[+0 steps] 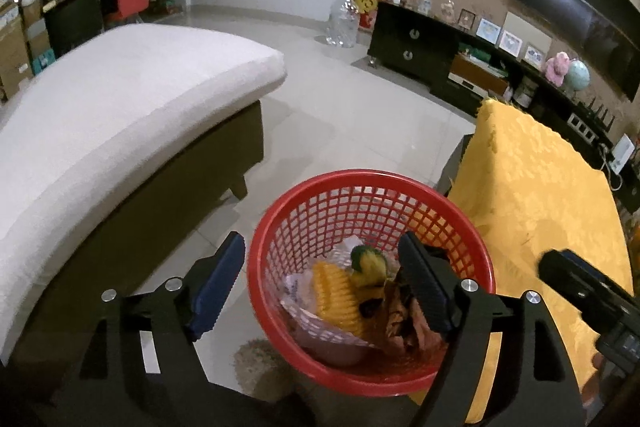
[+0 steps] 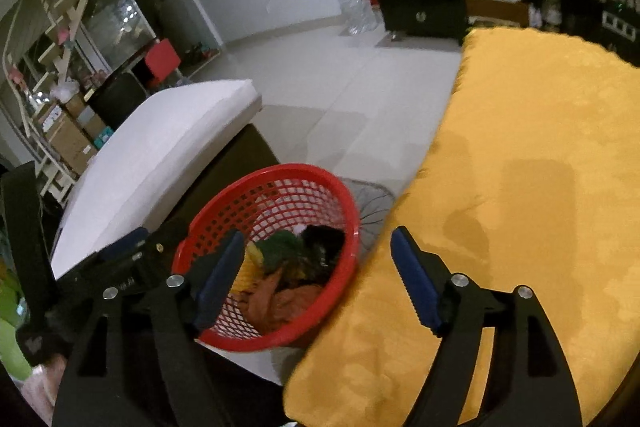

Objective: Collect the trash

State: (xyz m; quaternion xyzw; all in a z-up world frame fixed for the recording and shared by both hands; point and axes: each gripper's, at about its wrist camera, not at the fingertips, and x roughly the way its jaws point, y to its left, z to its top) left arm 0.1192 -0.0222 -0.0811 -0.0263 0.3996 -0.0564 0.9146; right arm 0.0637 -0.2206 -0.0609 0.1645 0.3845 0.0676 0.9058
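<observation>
Both the left claw (image 1: 322, 283) and the right claw (image 2: 318, 277), ridged blue and black pads, stand apart and grip nothing. Just beyond them the round red plastic lattice basket (image 1: 460, 227) sits on the floor against the yellow textured cloth (image 1: 540, 187) of the tabletop, holding crumpled trash (image 1: 344, 291). Farther off lies a white cushioned sofa (image 1: 120, 99).

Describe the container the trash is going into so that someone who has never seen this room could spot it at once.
Start at the table under the yellow cloth and look to its edge facing the white-cushioned bench. In the gap between them sits a round red basket. Its open lattice wall and the jumble of scraps inside, yellow, green and brown, set it apart; nothing else nearby is red mesh.
</observation>
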